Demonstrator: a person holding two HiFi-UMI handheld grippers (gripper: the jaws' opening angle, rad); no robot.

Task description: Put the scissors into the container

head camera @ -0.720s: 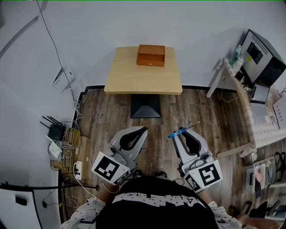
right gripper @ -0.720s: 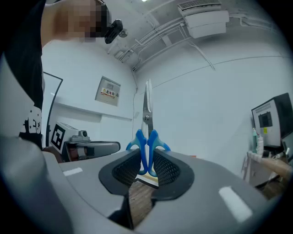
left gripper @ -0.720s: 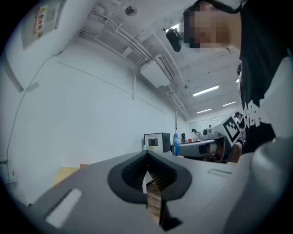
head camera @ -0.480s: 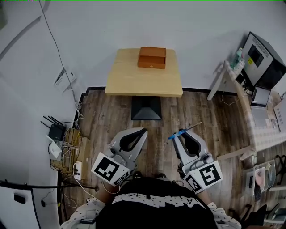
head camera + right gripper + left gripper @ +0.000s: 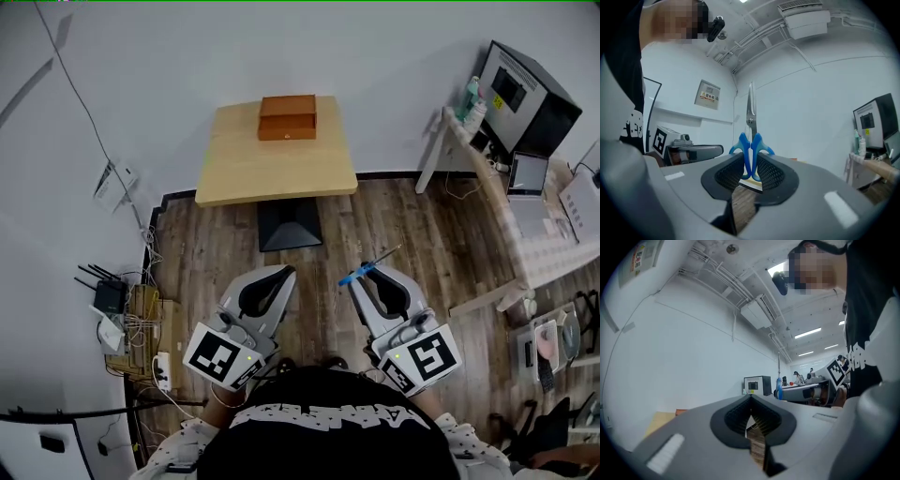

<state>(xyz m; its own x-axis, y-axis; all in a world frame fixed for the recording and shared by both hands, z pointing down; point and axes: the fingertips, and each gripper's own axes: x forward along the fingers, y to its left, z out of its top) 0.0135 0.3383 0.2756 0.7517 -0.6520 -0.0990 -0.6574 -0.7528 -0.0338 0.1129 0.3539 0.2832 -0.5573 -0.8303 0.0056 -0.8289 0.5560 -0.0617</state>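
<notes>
The scissors [image 5: 750, 121] sit pinched between right gripper [image 5: 750, 163] fingers [image 5: 774, 176].

We list one light wooden table [image 5: 277, 167], standing on a dark pedestal base [image 5: 289, 225]. The base rests on a floor [image 5: 422, 246] of brown wood planks.

On the table we count one item: a brown wooden container [image 5: 288, 117], set at the far edge nearest the white wall.

On the floor, against the left wall, we note:
- a black router [image 5: 108, 294] with antennas
- a cardboard box [image 5: 150, 309] just beside it
- a white power strip [image 5: 161, 362] among loose cables

At the right we record a long white bench [image 5: 530, 248] bearing a black monitor [image 5: 520, 94], a laptop [image 5: 528, 176] and some bottles [image 5: 473, 98].
</notes>
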